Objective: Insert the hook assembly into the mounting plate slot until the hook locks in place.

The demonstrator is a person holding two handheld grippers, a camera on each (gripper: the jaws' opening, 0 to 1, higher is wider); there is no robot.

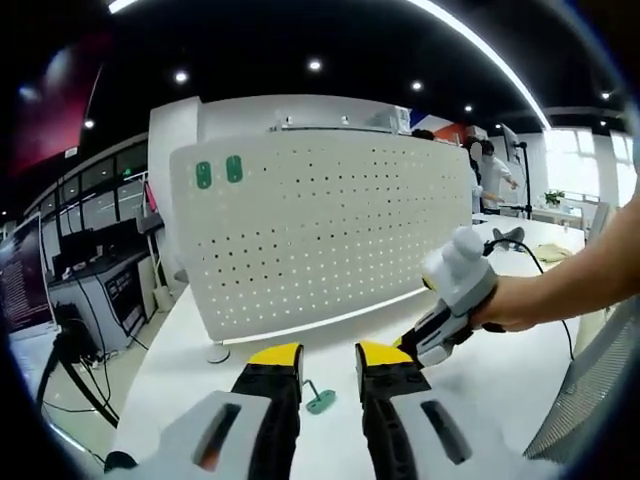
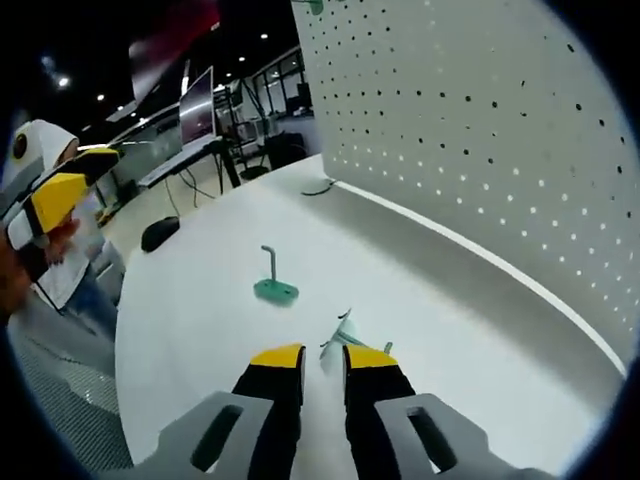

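Two green hooks lie on the surface: one (image 2: 273, 277), another (image 2: 345, 335). One pegboard (image 2: 480, 110) carries two green tags (image 1: 218, 172).

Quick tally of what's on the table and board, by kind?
Green hooks lying on the table: 2, one upright, one at the right gripper's tips
Green pieces already on the pegboard: 2
White pegboard: 1
Grippers: 2, counting the left gripper
Total: 7

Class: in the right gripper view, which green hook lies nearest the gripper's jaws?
The tipped-over hook at the right gripper's jaw tips; the other hook stands upright, farther off.
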